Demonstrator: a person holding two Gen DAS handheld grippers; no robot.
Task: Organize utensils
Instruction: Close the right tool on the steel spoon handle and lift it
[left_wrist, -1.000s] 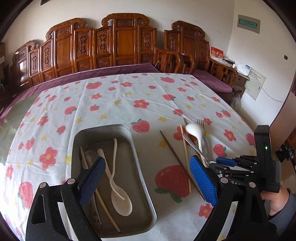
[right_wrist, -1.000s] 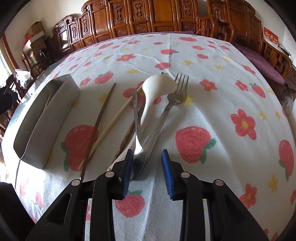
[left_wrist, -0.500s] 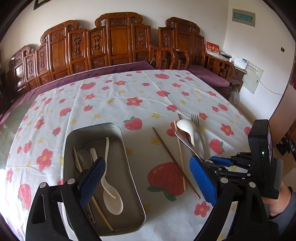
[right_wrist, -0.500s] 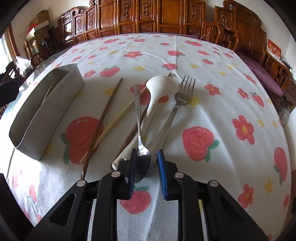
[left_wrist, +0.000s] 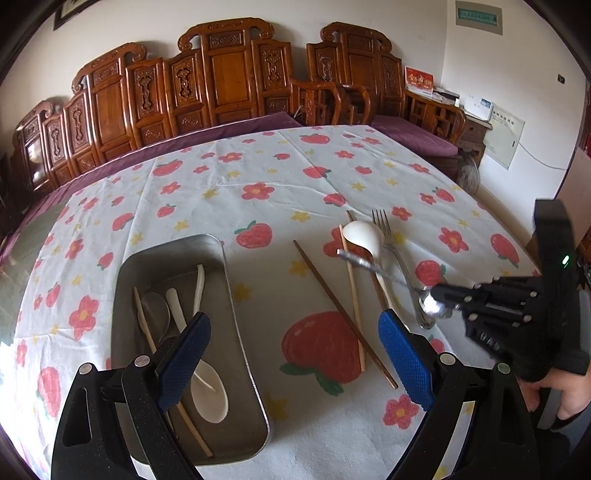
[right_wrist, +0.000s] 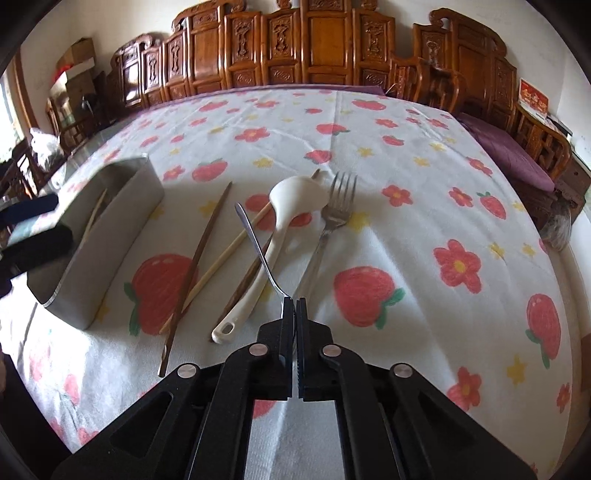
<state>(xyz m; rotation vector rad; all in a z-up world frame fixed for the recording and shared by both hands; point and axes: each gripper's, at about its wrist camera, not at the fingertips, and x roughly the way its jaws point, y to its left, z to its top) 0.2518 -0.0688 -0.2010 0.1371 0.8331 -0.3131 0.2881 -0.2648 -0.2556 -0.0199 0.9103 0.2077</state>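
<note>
right gripper (right_wrist: 295, 306) jaws clamped on a metal spoon (left_wrist: 373, 266), lifted above the desk (left_wrist: 258, 177); left gripper (left_wrist: 295, 365) jaws wide, empty. next: carry it into the tray (left_wrist: 173, 251).

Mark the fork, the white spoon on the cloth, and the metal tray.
fork (right_wrist: 341, 201), right wrist view, on the neck below the tines
white spoon (right_wrist: 297, 194), right wrist view, on the bowl
metal tray (left_wrist: 242, 354), left wrist view, on the right wall
</note>
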